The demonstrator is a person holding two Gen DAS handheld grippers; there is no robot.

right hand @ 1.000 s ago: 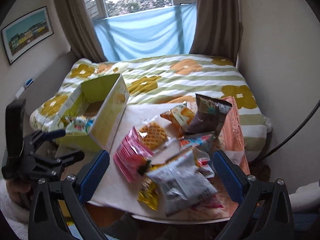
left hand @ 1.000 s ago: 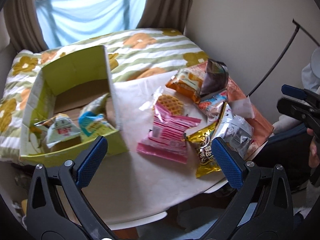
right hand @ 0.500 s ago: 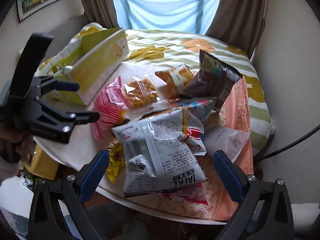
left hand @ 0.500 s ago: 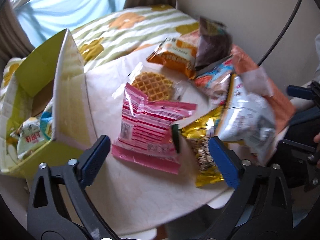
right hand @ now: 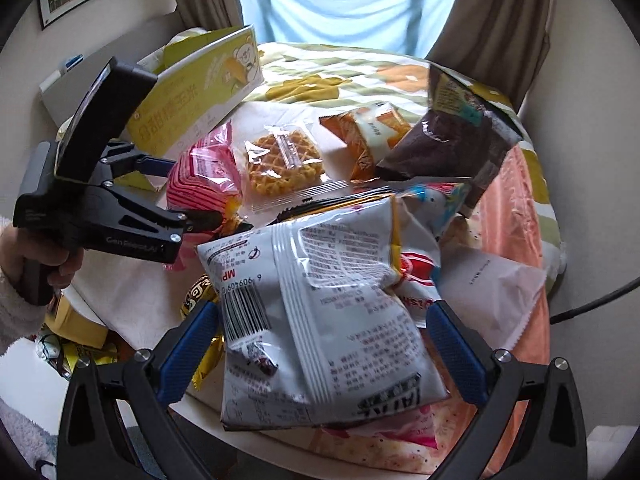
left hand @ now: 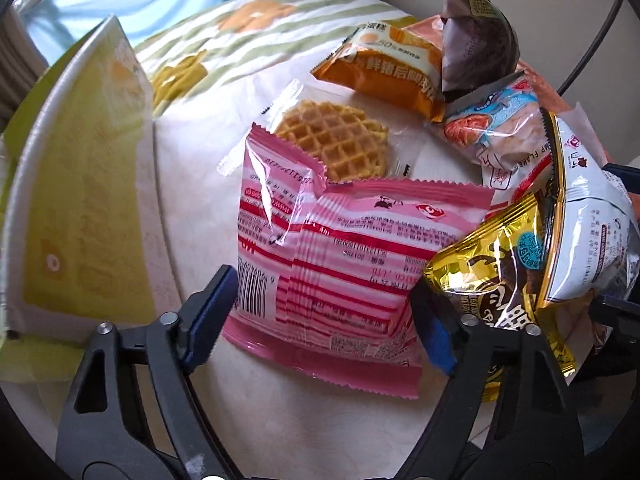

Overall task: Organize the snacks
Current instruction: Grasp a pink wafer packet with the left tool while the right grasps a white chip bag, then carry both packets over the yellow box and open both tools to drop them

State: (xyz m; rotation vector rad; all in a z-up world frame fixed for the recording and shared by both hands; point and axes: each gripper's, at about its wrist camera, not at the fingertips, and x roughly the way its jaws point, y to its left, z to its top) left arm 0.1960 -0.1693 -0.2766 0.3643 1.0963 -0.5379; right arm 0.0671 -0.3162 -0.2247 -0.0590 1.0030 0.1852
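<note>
My left gripper (left hand: 324,316) is open, its blue pads on either side of the near end of a pink striped snack pack (left hand: 340,256) lying on the white table (left hand: 192,184). It also shows in the right wrist view (right hand: 176,188) at the pink pack (right hand: 204,176). My right gripper (right hand: 324,352) is open around a white-grey chip bag (right hand: 320,308) on top of the pile. A yellow-green box (left hand: 76,208) stands left of the snacks.
A wrapped waffle (left hand: 336,140), an orange pack (left hand: 384,68), a dark brown bag (left hand: 476,48), a blue-and-clear pack (left hand: 492,120) and a gold bag (left hand: 492,276) crowd the table. An orange bag (right hand: 516,208) lies at the right. A bed with a flowered cover (right hand: 360,64) is behind.
Both grippers have moved forward and down toward the snacks. The left one now straddles the pink pack, the right one the white-grey chip bag.
</note>
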